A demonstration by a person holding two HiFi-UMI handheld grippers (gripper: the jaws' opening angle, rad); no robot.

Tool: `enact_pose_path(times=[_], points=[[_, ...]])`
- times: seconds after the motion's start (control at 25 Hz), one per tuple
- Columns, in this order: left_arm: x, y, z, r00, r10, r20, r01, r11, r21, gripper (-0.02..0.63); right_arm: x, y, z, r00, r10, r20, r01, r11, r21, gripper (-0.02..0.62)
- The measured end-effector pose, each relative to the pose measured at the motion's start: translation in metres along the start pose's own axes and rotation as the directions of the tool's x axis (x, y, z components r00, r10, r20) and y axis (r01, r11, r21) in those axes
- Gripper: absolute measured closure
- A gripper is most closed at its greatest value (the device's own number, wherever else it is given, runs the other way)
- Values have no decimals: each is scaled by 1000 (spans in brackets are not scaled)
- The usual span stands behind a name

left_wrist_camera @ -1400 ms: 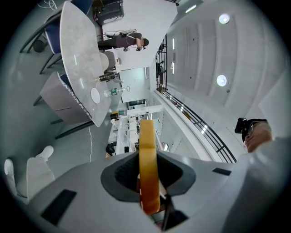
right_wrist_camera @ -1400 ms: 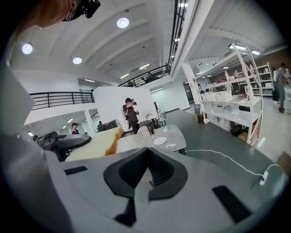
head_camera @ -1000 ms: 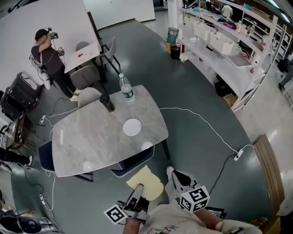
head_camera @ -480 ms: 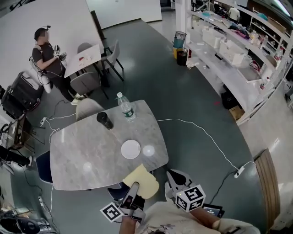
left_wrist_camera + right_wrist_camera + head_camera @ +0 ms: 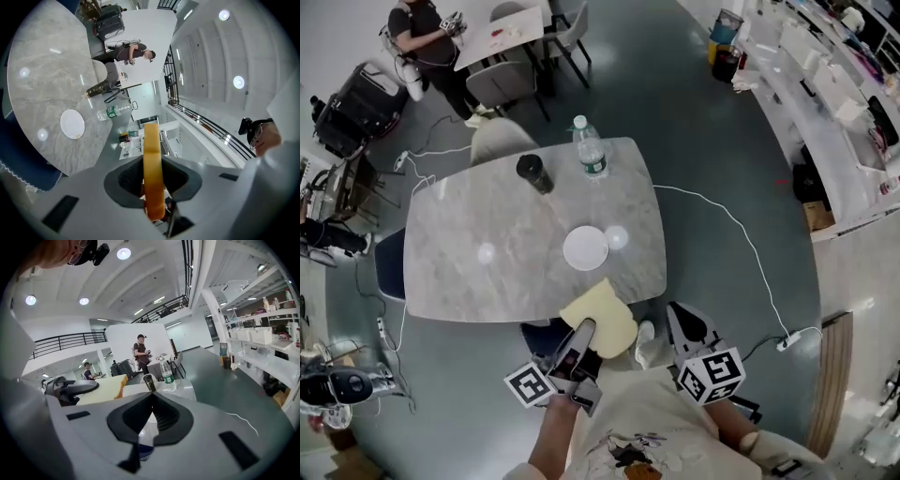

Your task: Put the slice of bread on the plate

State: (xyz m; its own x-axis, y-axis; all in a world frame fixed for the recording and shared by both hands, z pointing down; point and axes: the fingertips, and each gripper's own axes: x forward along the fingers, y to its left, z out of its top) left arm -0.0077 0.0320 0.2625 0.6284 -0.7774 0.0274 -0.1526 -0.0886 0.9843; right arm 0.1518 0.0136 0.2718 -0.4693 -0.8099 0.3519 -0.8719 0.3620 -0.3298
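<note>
A pale yellow slice of bread (image 5: 602, 317) hangs over the near edge of the grey marble table (image 5: 487, 206), with my left gripper (image 5: 581, 334) shut on its near side. In the left gripper view the bread (image 5: 153, 173) stands edge-on between the jaws. The white plate (image 5: 585, 247) lies empty on the table just beyond the slice, also seen at the left as the plate (image 5: 72, 123). My right gripper (image 5: 682, 324) is shut and empty, to the right of the bread and off the table's near edge. The right gripper view shows the bread (image 5: 101, 388) at its left.
A dark cup (image 5: 533, 172) and a plastic water bottle (image 5: 590, 150) stand at the table's far side. A dark blue chair (image 5: 546, 335) is tucked under the near edge. A white cable (image 5: 741, 234) runs over the floor at right. A person (image 5: 427, 37) sits at a far table.
Both grippers and the bread have come forward to the table's near edge. The bread now overlaps the edge, close to the plate. Both grips are unchanged.
</note>
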Motion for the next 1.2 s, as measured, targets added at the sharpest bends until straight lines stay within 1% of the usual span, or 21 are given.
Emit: enact_pose_path(times=[0.08,0.16,0.28,0.4,0.48,0.52,0.64,0.76,0.88,1.0,1.08,1.2], points=[[-5,12,10,999,32,1,-32,999,-8,506,12,9,-6,999,14,-38,-15,1000,-15,591],[-5,26,21,999,47,8,-47,999,-26,506,26,16,-15,996,41,-77,-45,998,-40,592],[1,46,32,998,68,6,-67,997,-42,506,44,22,-14,992,76,-102,-85,993,-86,592],[6,61,45,995,98,-9,-98,995,14,506,61,26,-14,988,100,-118,-114,987,-111,592],[9,72,55,992,124,-23,-123,991,58,506,74,26,-22,984,111,-139,-128,985,-119,591],[12,77,59,991,134,-27,-132,989,65,506,81,24,-26,982,115,-149,-134,983,-126,591],[20,91,67,990,139,-34,-137,990,41,506,102,22,-35,975,135,-174,-160,977,-138,591],[24,101,72,989,144,-45,-143,989,28,506,118,23,-37,972,153,-176,-178,974,-138,591],[29,118,82,986,157,-49,-156,988,21,506,137,21,-41,971,155,-182,-178,976,-121,592],[36,135,92,985,167,-44,-167,986,9,506,154,21,-43,964,178,-198,-201,974,-103,591],[42,146,98,985,169,-44,-169,986,12,506,166,22,-47,959,194,-208,-220,969,-111,591],[49,166,103,982,181,-55,-179,983,29,506,181,23,-58,955,204,-218,-239,959,-150,591]])
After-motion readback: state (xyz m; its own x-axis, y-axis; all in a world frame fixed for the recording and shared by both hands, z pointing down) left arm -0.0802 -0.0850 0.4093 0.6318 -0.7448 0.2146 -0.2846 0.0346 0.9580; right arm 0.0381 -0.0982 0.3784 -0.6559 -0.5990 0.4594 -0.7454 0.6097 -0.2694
